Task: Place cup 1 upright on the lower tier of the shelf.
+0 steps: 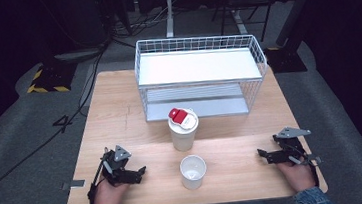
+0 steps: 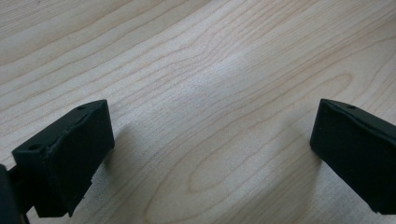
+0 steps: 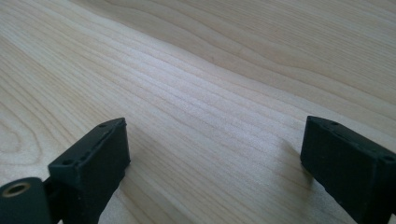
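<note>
Cups sit mid-surface in the high view: a lidded paper cup (image 1: pixel 183 128) just before the wire rack (image 1: pixel 201 75), an open paper cup (image 1: pixel 193 171) nearer the person. Both look light and crushable; grip the sidewalls gently. Left hand-held gripper (image 1: pixel 140 171) flanks them, right hand-held gripper (image 1: pixel 262 153) opposite.

Left gripper view: jaws released over bare surface (image 2: pixel 210 70).

Right gripper view: jaws released, nothing between.
</note>
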### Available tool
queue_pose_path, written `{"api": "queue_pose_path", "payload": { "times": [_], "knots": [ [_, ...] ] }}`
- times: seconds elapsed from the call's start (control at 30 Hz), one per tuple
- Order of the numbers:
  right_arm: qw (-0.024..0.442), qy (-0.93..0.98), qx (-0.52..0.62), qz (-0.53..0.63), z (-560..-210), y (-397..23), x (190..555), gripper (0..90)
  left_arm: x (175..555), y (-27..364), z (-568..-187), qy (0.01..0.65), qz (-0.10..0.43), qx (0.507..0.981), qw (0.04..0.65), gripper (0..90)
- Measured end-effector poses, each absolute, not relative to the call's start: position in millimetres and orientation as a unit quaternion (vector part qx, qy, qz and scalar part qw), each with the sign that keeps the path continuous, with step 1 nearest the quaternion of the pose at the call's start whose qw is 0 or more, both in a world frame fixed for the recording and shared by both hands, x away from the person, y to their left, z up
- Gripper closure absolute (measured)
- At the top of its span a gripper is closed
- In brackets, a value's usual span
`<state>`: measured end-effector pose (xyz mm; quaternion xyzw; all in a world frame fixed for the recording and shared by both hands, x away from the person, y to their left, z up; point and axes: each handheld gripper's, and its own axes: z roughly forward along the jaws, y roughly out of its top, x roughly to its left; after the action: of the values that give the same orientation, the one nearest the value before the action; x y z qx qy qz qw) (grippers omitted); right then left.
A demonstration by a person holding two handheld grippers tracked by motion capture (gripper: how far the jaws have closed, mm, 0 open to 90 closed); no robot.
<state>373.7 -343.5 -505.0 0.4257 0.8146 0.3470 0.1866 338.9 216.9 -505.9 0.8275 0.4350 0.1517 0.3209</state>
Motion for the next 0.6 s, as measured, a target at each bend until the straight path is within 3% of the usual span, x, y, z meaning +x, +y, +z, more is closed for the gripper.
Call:
{"api": "queue_pose_path", "payload": {
  "times": [0.6],
  "knots": [
    [0.186,0.815,0.425,0.348,-505.0,-343.4,372.9,8.4,338.2,216.6,-505.6,0.439,0.151,0.826,0.32,0.5]
  ]
}}
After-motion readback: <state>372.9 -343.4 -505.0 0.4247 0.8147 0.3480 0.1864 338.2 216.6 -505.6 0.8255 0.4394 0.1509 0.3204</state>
